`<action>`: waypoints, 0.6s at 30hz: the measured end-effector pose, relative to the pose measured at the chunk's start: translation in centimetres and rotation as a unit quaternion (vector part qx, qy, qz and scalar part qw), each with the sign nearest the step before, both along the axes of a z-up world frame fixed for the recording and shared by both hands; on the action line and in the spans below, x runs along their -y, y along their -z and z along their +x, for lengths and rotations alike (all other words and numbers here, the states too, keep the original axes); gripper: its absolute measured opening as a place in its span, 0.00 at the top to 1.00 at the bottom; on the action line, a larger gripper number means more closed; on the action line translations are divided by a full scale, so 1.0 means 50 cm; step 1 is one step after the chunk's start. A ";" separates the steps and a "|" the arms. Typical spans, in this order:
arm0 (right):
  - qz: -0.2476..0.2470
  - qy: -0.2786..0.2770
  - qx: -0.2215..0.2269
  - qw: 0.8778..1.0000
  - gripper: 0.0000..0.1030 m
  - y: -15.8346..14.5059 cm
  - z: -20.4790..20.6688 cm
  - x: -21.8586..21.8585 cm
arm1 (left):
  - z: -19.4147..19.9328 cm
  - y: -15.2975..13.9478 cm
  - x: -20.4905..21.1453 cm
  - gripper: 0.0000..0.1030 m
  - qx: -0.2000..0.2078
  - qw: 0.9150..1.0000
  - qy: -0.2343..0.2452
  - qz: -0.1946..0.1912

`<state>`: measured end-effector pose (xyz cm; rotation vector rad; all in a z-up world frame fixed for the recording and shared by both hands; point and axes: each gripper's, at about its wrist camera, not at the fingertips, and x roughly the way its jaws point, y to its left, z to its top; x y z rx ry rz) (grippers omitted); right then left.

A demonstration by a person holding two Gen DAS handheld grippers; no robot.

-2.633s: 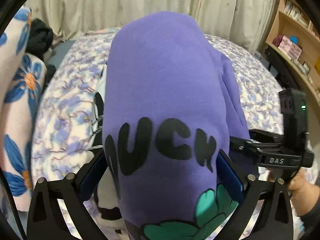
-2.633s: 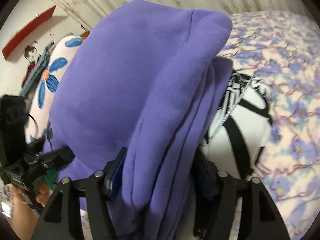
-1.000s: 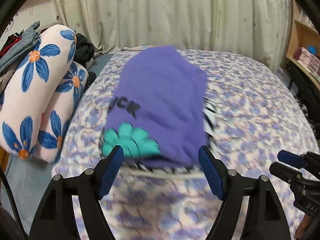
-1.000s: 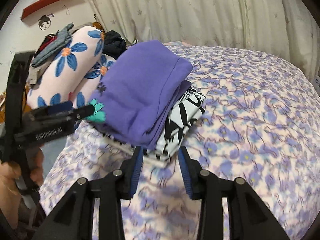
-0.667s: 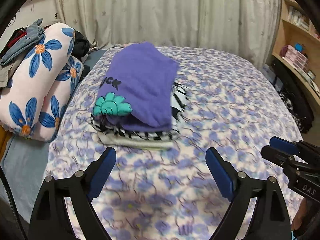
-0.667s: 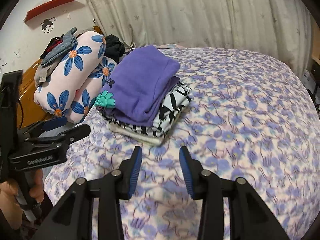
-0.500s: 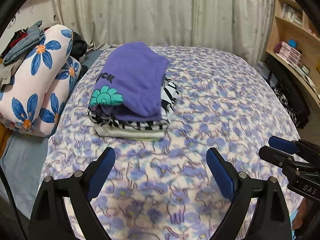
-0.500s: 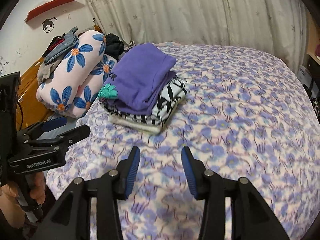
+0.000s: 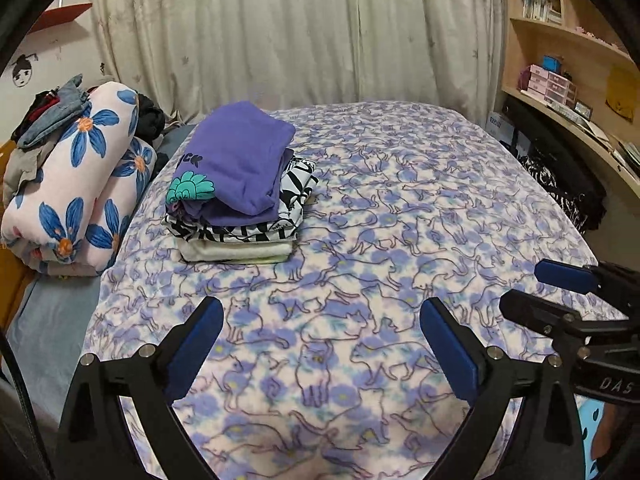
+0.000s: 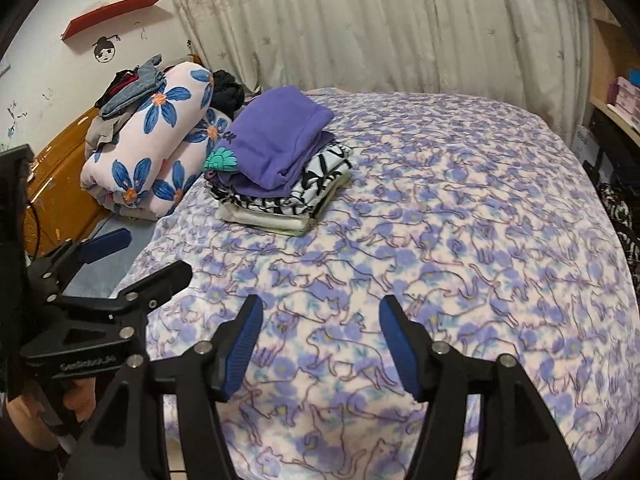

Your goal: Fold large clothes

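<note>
A folded purple sweatshirt with a teal flower print tops a stack of folded clothes, above a black-and-white garment and a cream one, at the bed's far left. My left gripper hovers over the near part of the bed, far from the stack, jaws wide and still opening, nothing between them. My right gripper is likewise back from the stack, its jaws opening and empty. Each gripper shows at the side of the other's view: the right gripper, the left gripper.
The bed wears a purple cat-print cover. A rolled pink quilt with blue flowers lies left of the stack, loose clothes on top. Curtains hang behind; wooden shelves stand right. A hand holds the left gripper.
Both grippers let go of the purple sweatshirt, leaving it on the stack, then pulled back toward the bed's near edge. Their jaws have spread wider.
</note>
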<state>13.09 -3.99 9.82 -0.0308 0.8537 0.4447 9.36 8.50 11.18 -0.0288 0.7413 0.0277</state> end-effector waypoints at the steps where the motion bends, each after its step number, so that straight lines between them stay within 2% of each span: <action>1: 0.006 0.006 -0.001 1.000 0.35 0.007 -0.008 0.010 | -0.008 0.005 0.008 0.05 0.000 1.000 -0.002 -0.005; 6: 0.015 0.042 0.006 0.999 0.33 0.040 -0.038 0.049 | -0.042 0.031 0.039 0.05 0.005 1.000 -0.005 -0.031; 11: 0.005 0.066 0.006 0.998 0.29 0.073 -0.059 0.063 | -0.076 0.062 0.070 0.01 0.017 0.999 -0.034 -0.002; 18: -0.009 0.082 0.009 0.997 0.29 0.111 -0.090 0.065 | -0.092 0.110 0.070 0.01 -0.008 0.998 -0.061 0.008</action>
